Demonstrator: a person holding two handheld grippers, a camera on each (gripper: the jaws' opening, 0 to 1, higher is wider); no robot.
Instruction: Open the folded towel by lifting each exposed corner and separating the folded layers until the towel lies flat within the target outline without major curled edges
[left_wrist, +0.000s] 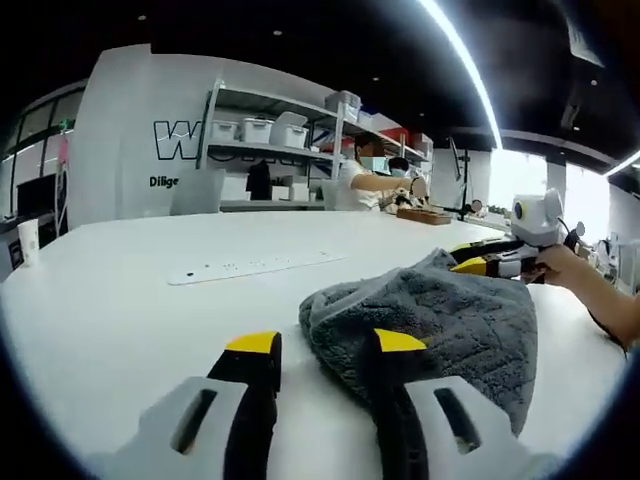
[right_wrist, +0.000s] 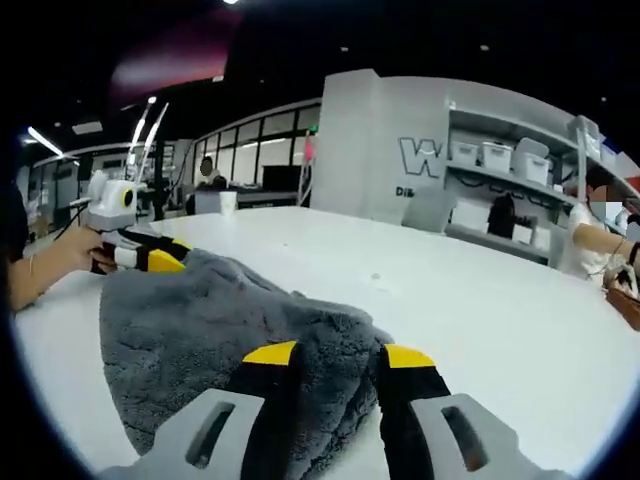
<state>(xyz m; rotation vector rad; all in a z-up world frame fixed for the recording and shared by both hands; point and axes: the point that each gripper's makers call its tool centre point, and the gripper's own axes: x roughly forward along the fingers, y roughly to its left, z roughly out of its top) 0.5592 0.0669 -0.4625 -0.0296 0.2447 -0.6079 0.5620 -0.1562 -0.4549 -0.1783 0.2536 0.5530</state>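
A grey fluffy towel (left_wrist: 430, 320) lies bunched and folded on the white table (left_wrist: 120, 300). My left gripper (left_wrist: 325, 342) stands open at the towel's near left corner, its right jaw over the cloth edge and nothing clamped. Across the towel, my right gripper (left_wrist: 490, 258) shows at the far right edge, held by a hand (left_wrist: 565, 268). In the right gripper view the towel (right_wrist: 200, 320) spreads to the left, and my right gripper (right_wrist: 338, 354) is open with its jaws over the towel's near rumpled edge. The left gripper (right_wrist: 150, 255) sits at the far side.
A white power strip (left_wrist: 250, 265) lies on the table beyond the towel, and a paper cup (left_wrist: 28, 240) stands near the left edge. Shelves with bins (left_wrist: 265, 130) and seated people (left_wrist: 370, 175) are past the table's far end. Bare table (right_wrist: 480, 300) stretches right.
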